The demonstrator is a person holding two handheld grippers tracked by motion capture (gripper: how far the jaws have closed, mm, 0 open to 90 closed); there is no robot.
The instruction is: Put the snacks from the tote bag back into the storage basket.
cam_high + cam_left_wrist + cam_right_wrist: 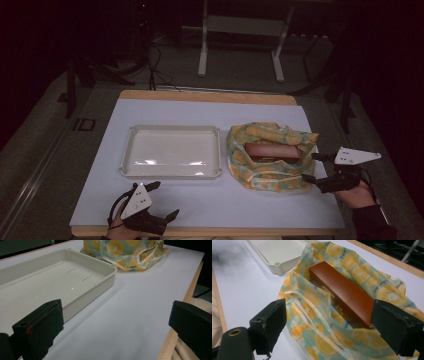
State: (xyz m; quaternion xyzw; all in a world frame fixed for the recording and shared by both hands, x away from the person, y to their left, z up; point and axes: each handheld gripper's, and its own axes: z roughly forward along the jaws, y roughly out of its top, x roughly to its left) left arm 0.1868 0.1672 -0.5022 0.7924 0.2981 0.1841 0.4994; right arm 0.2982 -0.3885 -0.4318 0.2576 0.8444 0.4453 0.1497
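A lemon-print cloth bag lies open on the white table, right of centre. Inside it rests a long brown box, also seen as the brown box lying on the bag's cloth. My right gripper is open at the bag's right edge, its jaws standing wide on either side of the box's near end. An empty cream tray sits left of the bag. My left gripper is open near the front edge, just short of the tray's front rim, holding nothing.
The table's wooden front edge runs close beside my left gripper. A white metal stand is on the floor beyond the table. Bare white table surface lies between the two grippers.
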